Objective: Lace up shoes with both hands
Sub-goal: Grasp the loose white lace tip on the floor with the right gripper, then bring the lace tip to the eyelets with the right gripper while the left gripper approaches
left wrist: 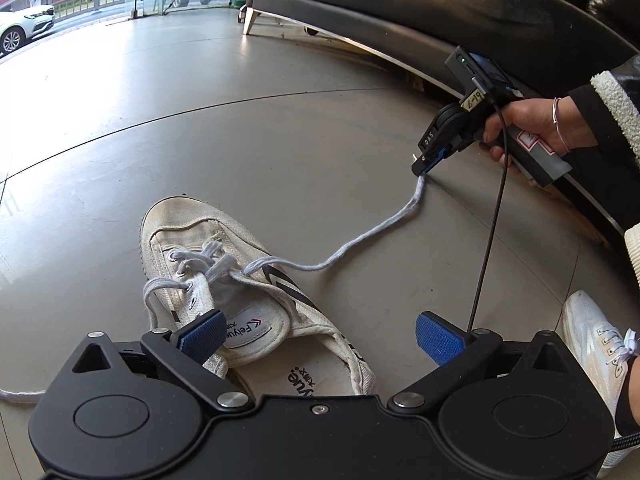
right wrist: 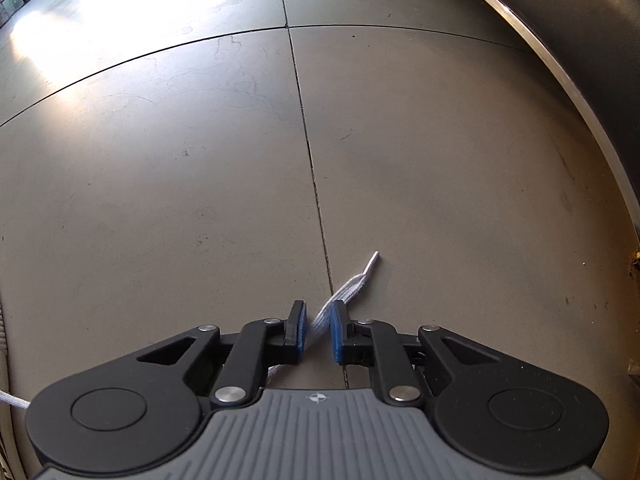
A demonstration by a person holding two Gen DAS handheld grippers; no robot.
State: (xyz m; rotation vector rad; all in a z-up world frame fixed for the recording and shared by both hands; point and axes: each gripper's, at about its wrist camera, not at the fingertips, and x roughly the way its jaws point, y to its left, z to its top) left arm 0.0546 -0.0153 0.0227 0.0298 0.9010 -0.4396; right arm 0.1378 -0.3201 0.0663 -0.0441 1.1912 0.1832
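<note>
Two grippers are in play. Your left gripper (left wrist: 320,338) hovers with fingers spread wide over the heel end of the white canvas shoe (left wrist: 240,280), which lies on the grey tiled floor (left wrist: 280,120), toe pointing far. Your right gripper (right wrist: 318,332), out to the right near the black sofa (left wrist: 440,0), has its fingers drawn narrow on the lace end (right wrist: 348,286), its tip poking out beyond them. That lace (left wrist: 360,244) runs slack back to the eyelets.
</note>
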